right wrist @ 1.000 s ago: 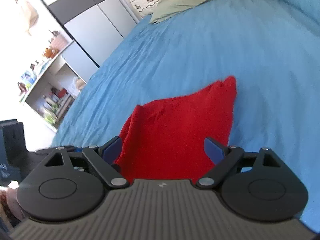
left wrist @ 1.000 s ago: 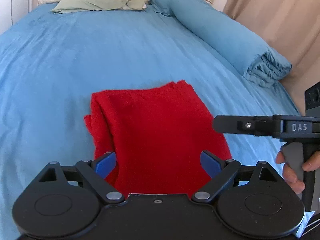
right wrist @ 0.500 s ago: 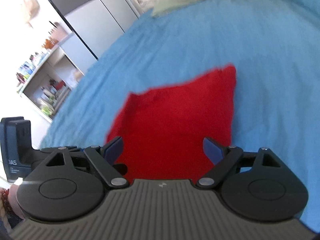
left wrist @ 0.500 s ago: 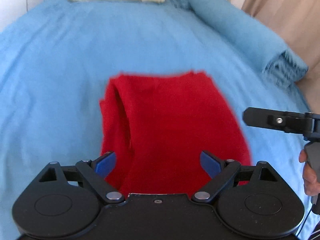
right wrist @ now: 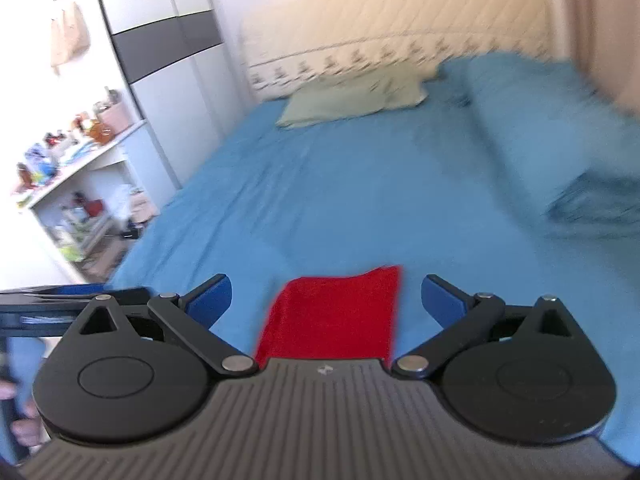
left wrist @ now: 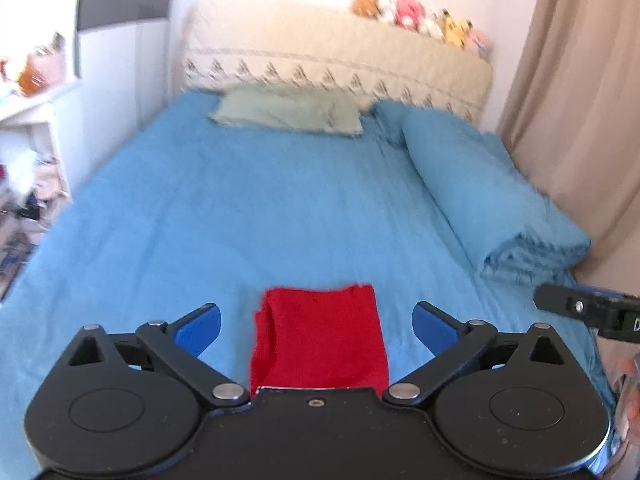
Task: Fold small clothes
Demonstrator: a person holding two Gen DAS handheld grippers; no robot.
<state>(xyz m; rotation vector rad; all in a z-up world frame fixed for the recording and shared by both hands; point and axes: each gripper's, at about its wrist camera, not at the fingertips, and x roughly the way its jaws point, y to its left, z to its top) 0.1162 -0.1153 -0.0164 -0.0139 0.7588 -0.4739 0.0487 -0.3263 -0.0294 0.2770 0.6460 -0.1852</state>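
A folded red cloth (left wrist: 320,336) lies flat on the blue bedsheet (left wrist: 248,216) near the bed's front edge, also seen as the red cloth (right wrist: 336,316) in the right wrist view. High above it my left gripper (left wrist: 316,322) has its jaws opening wide, with nothing between the blue pads. My right gripper (right wrist: 325,298) is also open and empty, raised well above the cloth. Each gripper shows at the side of the other's view, held by a hand.
A green pillow (left wrist: 288,114) and a rolled blue duvet (left wrist: 492,196) lie at the bed's far end and right side. Plush toys (left wrist: 420,20) line the headboard. White shelves (right wrist: 76,184) and a wardrobe stand left; a beige curtain (left wrist: 580,100) hangs right.
Both grippers have risen far above the bed and tilted up, so the red cloth now looks small and the headboard and room have come into view. The cloth lies where it was.
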